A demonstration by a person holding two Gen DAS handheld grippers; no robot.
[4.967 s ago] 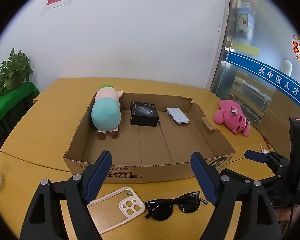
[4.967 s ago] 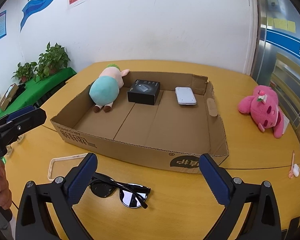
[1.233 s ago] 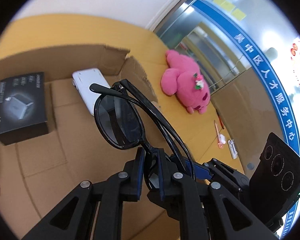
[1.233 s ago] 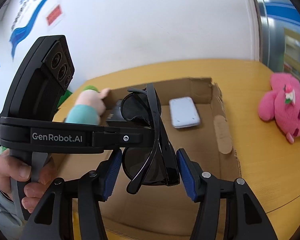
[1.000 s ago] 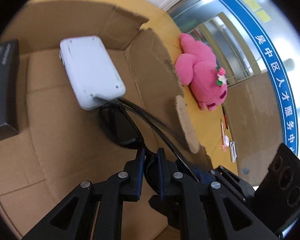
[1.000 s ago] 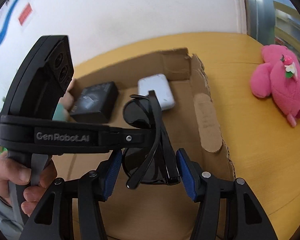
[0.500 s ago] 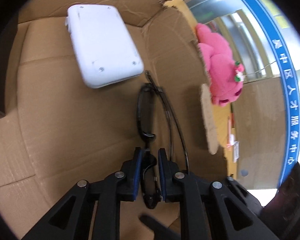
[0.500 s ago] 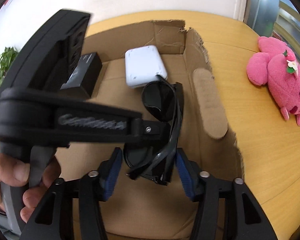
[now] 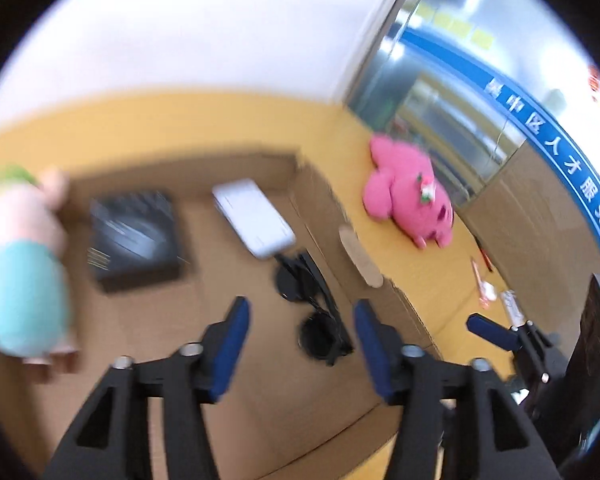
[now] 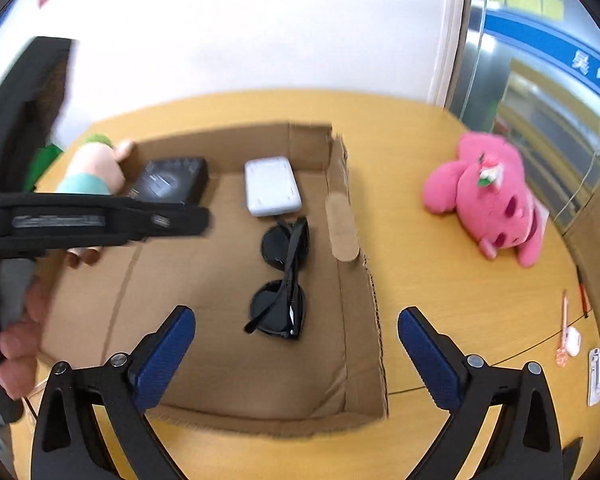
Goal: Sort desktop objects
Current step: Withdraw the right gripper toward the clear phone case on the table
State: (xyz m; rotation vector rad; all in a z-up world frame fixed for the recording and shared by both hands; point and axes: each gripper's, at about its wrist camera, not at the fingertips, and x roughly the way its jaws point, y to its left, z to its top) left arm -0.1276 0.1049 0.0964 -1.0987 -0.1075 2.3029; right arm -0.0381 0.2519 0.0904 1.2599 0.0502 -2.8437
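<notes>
Black folded sunglasses [image 10: 284,280]: lying flat on the floor of the shallow brown cardboard tray [image 10: 356,360], near its right wall, just on the near side of the white rounded plastic case [image 10: 272,192]. Free of both tools. Right tool [image 10: 296,344] above and on the near side of the glasses, jaws just opened to their widest, nothing between the pads. Left tool [image 9: 300,344] likewise just opened, about half wide, empty, the glasses lying below and beyond its tips; left-wrist view blurred, so fine detail not readable there.

Probably light and stiff, with glossy lenses likely slippery and easily scratched, and thin hinged arms that could bend. Best taken across the folded frame at the bridge or by the stacked arms, not on the lenses.

Room: tray wall close on the right of the glasses, with a torn flap and a tan oval patch; white case nearly touching at the far end; open cardboard floor to the left and on the near side. Farther left in the tray, a black rectangular box [image 10: 172,180] and a soft doll in teal and pink [image 10: 96,168]. Out on the yellow wooden worktop [image 10: 440,300], well to the right, a pink plush toy [image 10: 496,196], apparently not yet sorted; small items near the right edge too small to name.
</notes>
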